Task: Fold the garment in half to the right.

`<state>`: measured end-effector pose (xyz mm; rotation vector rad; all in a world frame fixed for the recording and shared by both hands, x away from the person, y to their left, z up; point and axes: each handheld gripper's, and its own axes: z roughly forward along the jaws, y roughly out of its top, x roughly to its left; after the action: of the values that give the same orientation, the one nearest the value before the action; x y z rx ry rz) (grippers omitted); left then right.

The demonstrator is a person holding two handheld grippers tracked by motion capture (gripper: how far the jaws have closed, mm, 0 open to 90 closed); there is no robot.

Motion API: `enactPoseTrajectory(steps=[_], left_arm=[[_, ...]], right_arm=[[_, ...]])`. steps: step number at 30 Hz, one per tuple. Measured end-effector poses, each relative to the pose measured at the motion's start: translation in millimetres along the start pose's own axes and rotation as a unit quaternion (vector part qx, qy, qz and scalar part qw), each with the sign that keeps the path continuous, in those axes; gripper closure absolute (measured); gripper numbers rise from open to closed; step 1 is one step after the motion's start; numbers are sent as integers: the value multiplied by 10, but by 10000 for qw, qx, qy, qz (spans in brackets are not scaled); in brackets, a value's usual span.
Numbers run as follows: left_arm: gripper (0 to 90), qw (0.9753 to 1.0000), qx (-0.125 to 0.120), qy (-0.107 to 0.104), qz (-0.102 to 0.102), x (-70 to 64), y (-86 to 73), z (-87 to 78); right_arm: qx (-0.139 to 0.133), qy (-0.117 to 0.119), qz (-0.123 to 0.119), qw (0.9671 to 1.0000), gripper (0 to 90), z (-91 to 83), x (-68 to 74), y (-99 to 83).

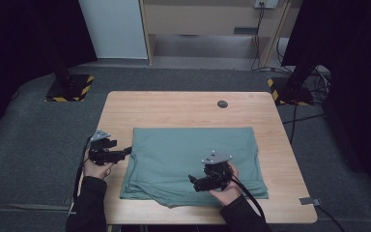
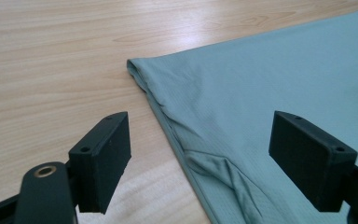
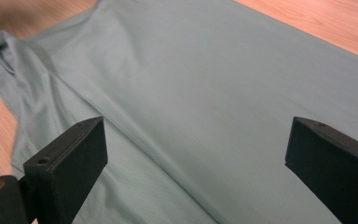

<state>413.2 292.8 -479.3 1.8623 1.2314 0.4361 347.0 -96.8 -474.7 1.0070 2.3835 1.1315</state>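
While the desk (image 1: pixel 125 104) carried it, the folded teal garment (image 1: pixel 193 150) lay flat under the right hand-held gripper (image 1: pixel 206 182) and just ahead of the left hand-held gripper (image 1: pixel 125 153). It looked soft, light and limp, best pinched at its layered left edge (image 2: pixel 168 122). Both hand-held grippers sat low, jaws spread wide, holding nothing.

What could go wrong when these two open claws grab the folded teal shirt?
The left claw straddles the edge of the folded teal fabric shirt, where layers and a tucked fold stack up; it might pinch only the top layer and pull the fold apart. The right claw hovers over flat middle cloth, so closing there may bunch it up.
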Motion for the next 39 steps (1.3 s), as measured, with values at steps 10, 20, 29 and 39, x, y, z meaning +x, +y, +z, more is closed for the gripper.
enactPoseTrajectory(steps=[10,20,29,39], left_arm=[[196,9999,37,34,138,-11,231,154],[201,9999,77,80,96,51,300,354],[209,9999,59,-86,19,151,287,496],[209,9994,334,-133,26,231,211,659]], right_arm=[[59,208,-153,9996,57,158,230,104],[34,362,-234,9991,57,274,398,194],[37,482,-325,9983,59,379,560,250],[67,692,-423,9967,60,549,806,292]])
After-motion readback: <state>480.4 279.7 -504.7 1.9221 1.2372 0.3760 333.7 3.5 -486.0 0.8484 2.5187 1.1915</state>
